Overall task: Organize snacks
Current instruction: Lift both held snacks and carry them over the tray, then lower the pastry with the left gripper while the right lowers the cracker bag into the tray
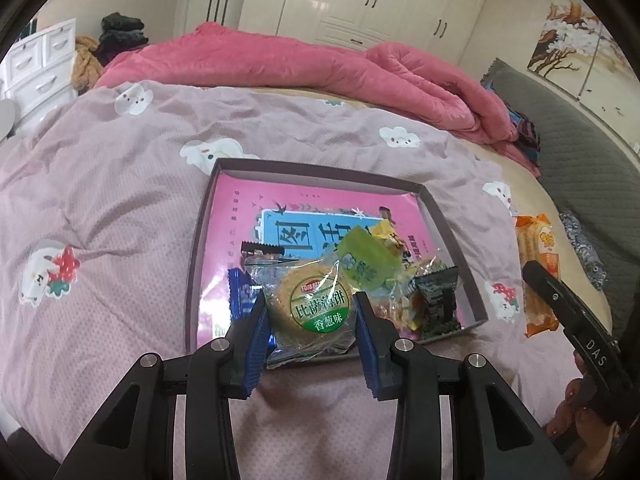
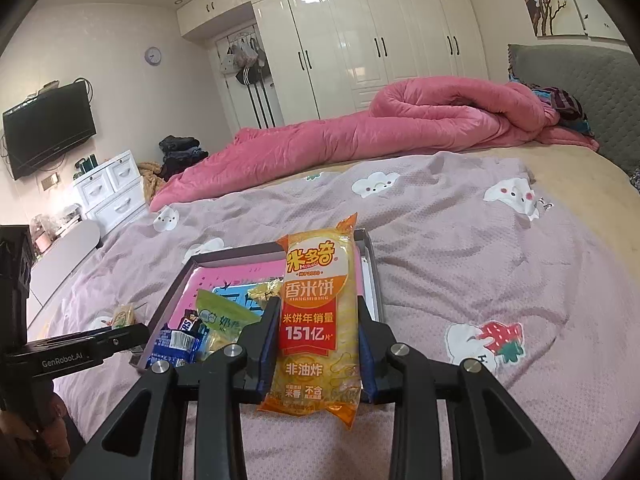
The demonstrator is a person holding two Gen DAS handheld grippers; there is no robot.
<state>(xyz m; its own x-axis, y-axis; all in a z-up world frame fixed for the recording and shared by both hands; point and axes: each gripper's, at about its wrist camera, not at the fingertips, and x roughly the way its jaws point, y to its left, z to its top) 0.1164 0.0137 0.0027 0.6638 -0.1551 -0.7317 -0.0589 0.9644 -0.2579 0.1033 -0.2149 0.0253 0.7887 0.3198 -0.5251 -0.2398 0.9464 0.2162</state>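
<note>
My left gripper (image 1: pixel 310 322) is shut on a round biscuit packet with a green label (image 1: pixel 312 300), held just above the near edge of a shallow box (image 1: pixel 320 170) with a pink bottom. In the box lie several snacks: a blue wrapper (image 1: pixel 240 296), a light green packet (image 1: pixel 364 260) and a dark packet (image 1: pixel 436 300). My right gripper (image 2: pixel 318 308) is shut on a tall orange and yellow rice cracker pack (image 2: pixel 316 320), held upright near the box's right corner (image 2: pixel 370 248). Each gripper shows in the other's view, the right one (image 1: pixel 560 308) and the left one (image 2: pixel 80 344).
The box rests on a mauve bedspread (image 1: pixel 100 180) printed with clouds. A rolled pink quilt (image 1: pixel 280 60) lies across the far side of the bed, a grey headboard (image 1: pixel 560 128) to the right. White drawers (image 2: pixel 108 188) and a wall television (image 2: pixel 48 128) stand left.
</note>
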